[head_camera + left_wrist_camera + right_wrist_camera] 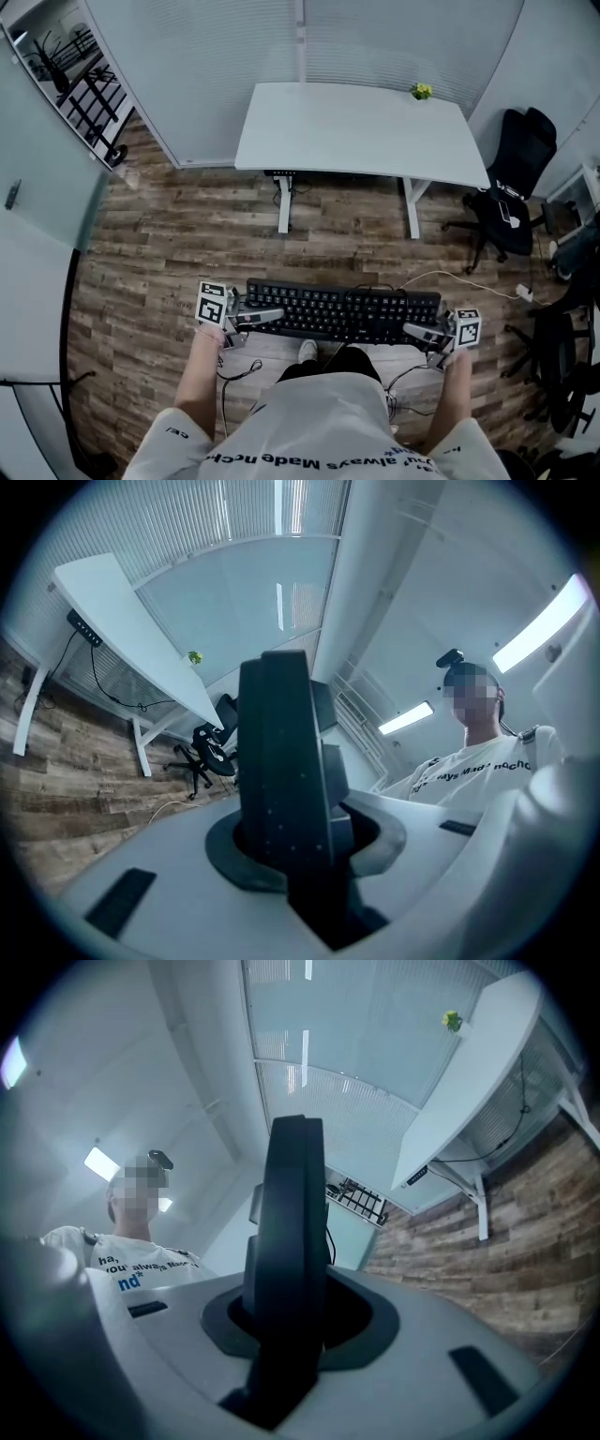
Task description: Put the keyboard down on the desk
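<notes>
The left claw [265,317] is clamped on the left end of the black keyboard [342,311], and the right claw [419,330] is clamped on its right end. Each claw's own view shows the dark edge of the board filling the gap between its jaws. Held that way, the keyboard hangs level in the air in front of the person's chest, keys up, above the wood-plank floor [169,244] and well short of the white worktop [356,131]. The worktop stands ahead against the frosted wall panels, with only a small yellow-green thing [421,91] near its far right corner. A black office chair [511,178] sits off the worktop's right end.
</notes>
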`<act>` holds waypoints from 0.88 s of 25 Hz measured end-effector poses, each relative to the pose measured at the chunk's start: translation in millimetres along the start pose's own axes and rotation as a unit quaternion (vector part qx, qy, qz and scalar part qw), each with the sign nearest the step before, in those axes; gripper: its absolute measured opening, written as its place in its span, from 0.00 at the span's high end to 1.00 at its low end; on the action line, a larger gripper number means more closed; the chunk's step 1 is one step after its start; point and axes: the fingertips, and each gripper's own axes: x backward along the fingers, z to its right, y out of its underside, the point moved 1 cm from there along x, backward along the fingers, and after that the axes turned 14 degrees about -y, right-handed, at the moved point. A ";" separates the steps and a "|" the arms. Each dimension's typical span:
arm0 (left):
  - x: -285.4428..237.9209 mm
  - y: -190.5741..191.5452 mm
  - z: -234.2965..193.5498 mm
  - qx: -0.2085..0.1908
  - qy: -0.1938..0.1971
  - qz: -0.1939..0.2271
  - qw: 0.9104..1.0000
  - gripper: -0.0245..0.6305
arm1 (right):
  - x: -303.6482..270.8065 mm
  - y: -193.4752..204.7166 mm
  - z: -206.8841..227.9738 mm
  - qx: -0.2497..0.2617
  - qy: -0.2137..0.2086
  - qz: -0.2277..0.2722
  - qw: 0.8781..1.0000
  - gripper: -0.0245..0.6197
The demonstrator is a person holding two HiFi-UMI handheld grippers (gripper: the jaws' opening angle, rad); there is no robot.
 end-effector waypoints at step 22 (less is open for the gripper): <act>-115.8 -105.4 -72.8 0.005 -0.015 -0.001 1.000 0.77 | 73.1 -142.0 76.2 -0.008 -0.014 0.001 1.000 0.80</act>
